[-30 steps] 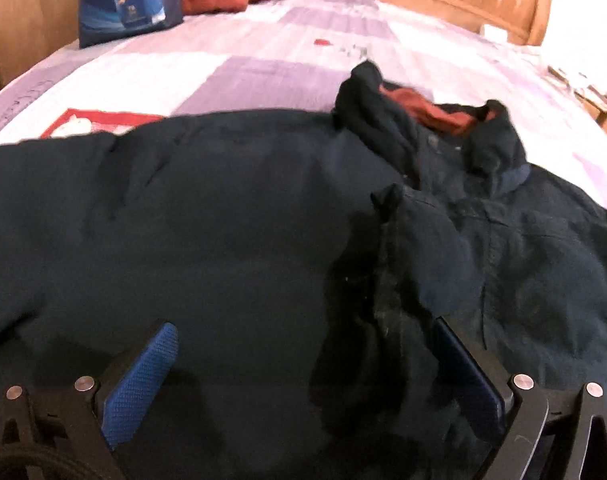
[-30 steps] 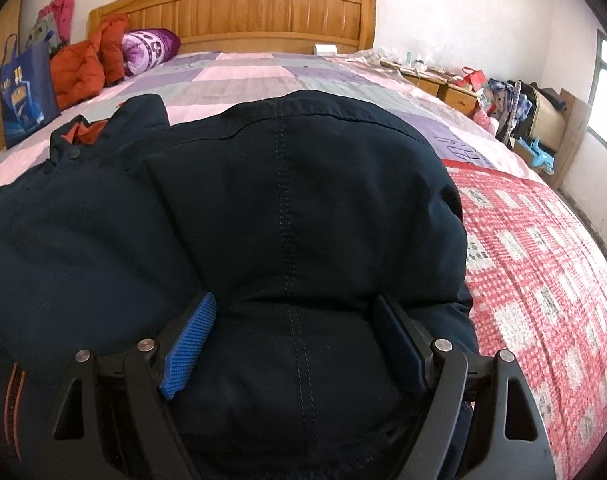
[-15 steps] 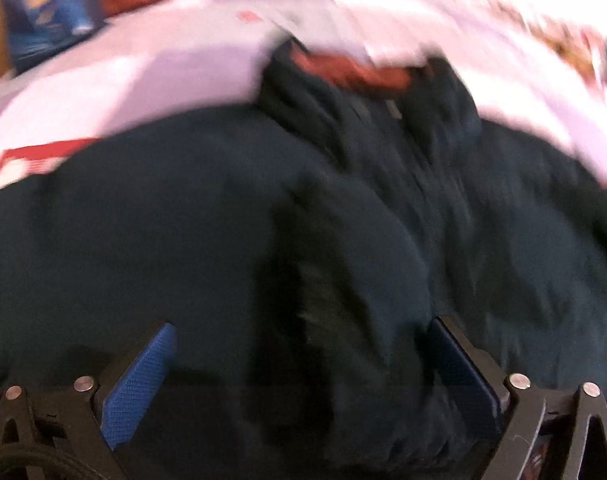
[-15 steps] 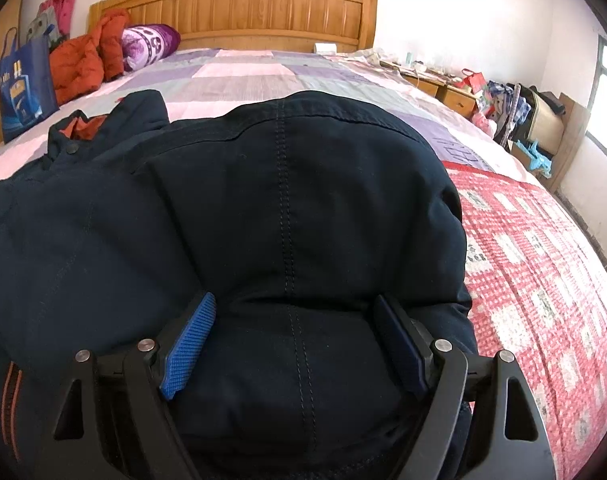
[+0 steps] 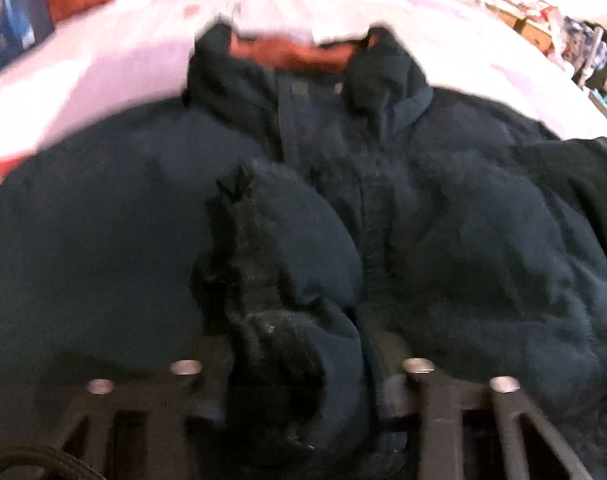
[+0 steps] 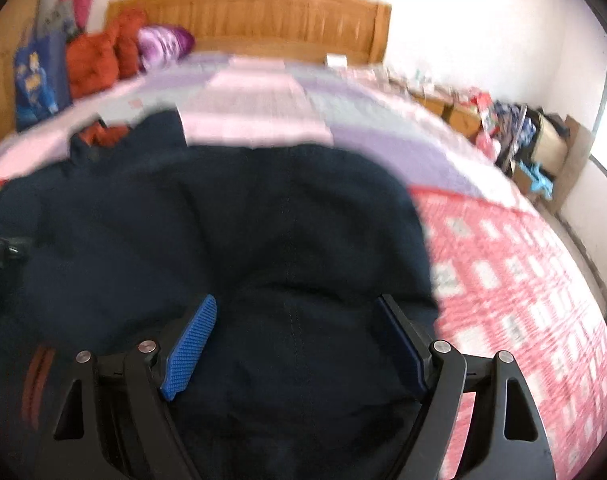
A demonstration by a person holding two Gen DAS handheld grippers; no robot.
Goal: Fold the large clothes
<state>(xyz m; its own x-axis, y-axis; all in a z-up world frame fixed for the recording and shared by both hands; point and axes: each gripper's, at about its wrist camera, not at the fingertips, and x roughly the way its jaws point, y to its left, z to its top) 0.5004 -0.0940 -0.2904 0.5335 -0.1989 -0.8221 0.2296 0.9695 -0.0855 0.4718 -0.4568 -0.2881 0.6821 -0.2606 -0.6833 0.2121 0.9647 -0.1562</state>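
Observation:
A large dark navy jacket [image 5: 463,240] lies spread on the bed, and its collar with an orange lining [image 5: 295,54] points toward the headboard. My left gripper [image 5: 303,368] is closing, and its jaws have narrowed onto a bunched fold [image 5: 287,264] near the jacket's front placket. The cloth fills the gap and hides the pads. In the right wrist view the same jacket [image 6: 223,220] bulges in a rounded hump. My right gripper [image 6: 297,304] hovers just over it. It is open, and both blue pads [image 6: 191,340] are bare and wide apart.
The bed has a purple and pink patchwork quilt [image 6: 263,96] and a red checked part [image 6: 523,300] on the right. A wooden headboard [image 6: 247,12], red cushions [image 6: 99,56], a purple pillow [image 6: 165,44] and a blue bag [image 6: 39,76] are at the far end. Clutter [image 6: 523,136] lines the right wall.
The left jaws went from wide apart to pinched onto a jacket fold, and that view swung toward the collar. The right gripper rose a little off the hump and stayed open.

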